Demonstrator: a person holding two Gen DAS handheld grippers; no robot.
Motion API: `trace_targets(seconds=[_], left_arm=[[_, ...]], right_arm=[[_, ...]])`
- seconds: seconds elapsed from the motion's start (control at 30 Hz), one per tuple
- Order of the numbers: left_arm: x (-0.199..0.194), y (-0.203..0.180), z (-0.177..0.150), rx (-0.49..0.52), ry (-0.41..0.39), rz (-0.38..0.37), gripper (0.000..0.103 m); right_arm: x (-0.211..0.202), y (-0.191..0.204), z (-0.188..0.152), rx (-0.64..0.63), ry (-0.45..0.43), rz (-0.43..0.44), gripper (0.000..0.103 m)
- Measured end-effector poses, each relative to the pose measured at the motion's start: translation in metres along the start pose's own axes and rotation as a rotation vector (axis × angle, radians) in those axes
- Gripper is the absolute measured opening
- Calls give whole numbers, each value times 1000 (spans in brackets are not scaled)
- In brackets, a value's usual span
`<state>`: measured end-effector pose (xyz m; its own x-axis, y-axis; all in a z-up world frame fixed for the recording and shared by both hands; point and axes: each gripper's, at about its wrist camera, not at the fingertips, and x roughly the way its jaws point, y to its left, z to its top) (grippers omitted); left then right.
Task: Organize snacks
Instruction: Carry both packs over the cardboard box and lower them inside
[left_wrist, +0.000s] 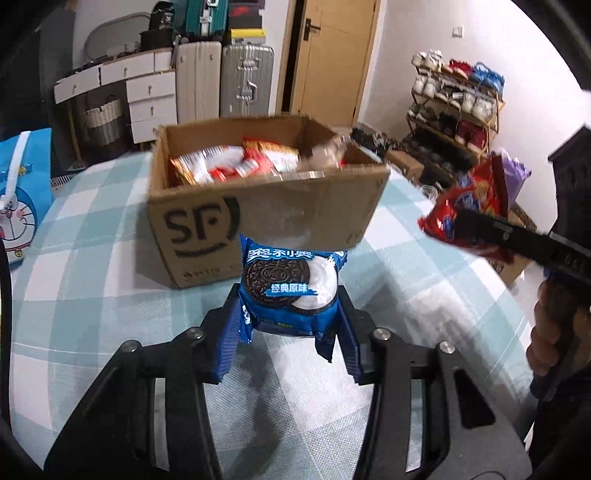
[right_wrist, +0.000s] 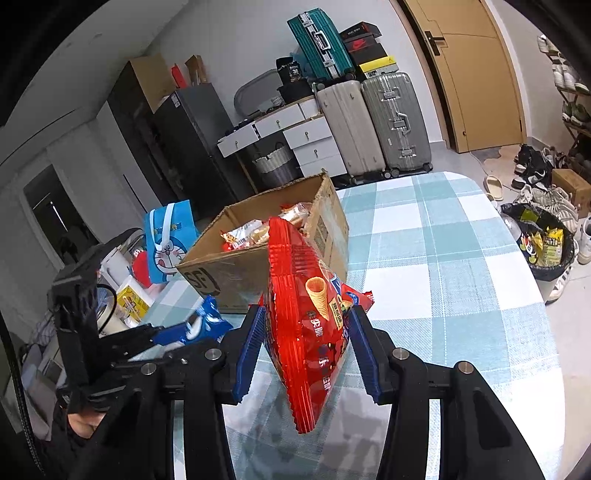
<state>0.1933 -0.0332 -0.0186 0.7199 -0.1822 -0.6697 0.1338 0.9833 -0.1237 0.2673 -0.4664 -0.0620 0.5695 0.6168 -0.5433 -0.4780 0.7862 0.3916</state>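
Left wrist view first: your left gripper (left_wrist: 288, 314) is clamped on the blue Oreo packet (left_wrist: 290, 288), lifted off the checked tablecloth (left_wrist: 92, 288), with the open cardboard box (left_wrist: 266, 206) (marked "SF") straight ahead and nearer this hand. To its right, your right gripper (right_wrist: 306, 332) pinches a red cone-snack bag (right_wrist: 306, 317) hanging long axis vertical, box ahead-left.

A checked-cloth table (right_wrist: 443, 258) bears an open cardboard box (left_wrist: 295, 210) and a blue cartoon bag (right_wrist: 168, 243)
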Motion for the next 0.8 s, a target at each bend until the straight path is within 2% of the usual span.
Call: trace_targets(seconds=[0.37,0.8], left_arm=[[-51,19,27,-14,-94,8,44],[-80,43,68,-48,-156,17,44]], right_arm=[[-7,9,3,-40,-26,16,47],[-7,33,40,-93,-80,14,47]])
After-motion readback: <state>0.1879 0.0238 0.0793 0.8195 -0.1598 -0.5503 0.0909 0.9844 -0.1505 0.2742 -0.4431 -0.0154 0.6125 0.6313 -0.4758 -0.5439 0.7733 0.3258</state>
